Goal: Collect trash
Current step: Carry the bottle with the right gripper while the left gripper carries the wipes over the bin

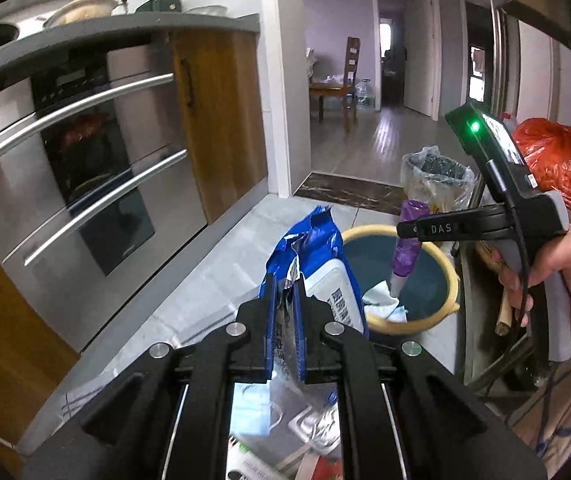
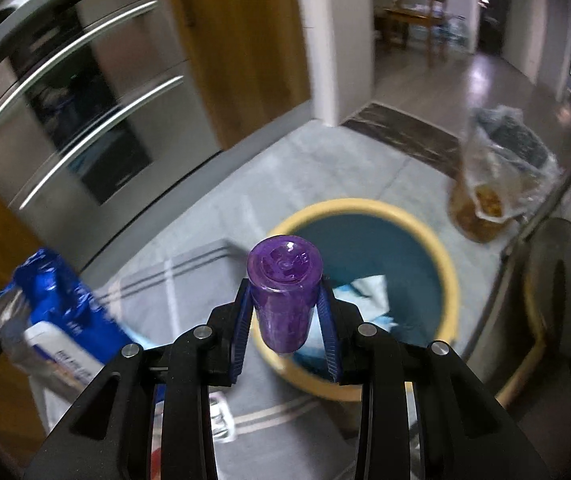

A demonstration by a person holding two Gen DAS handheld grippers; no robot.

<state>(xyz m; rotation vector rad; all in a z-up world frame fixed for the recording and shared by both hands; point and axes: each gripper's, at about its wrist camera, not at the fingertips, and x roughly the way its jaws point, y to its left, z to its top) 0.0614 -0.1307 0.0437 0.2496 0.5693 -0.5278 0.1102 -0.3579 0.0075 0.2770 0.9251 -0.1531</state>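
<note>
Right gripper [image 2: 284, 320] clamps a glossy purple bottle [image 2: 284, 300] hanging cap-down over the yellow-rimmed bin [image 2: 451, 276], left gripper [image 1: 284, 312] pinching a crinkly blue pouch [image 1: 305, 248] upright

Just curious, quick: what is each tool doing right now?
Left tool: closed on the blue packet.
Right tool: closed on the purple bottle, above the bin.
</note>
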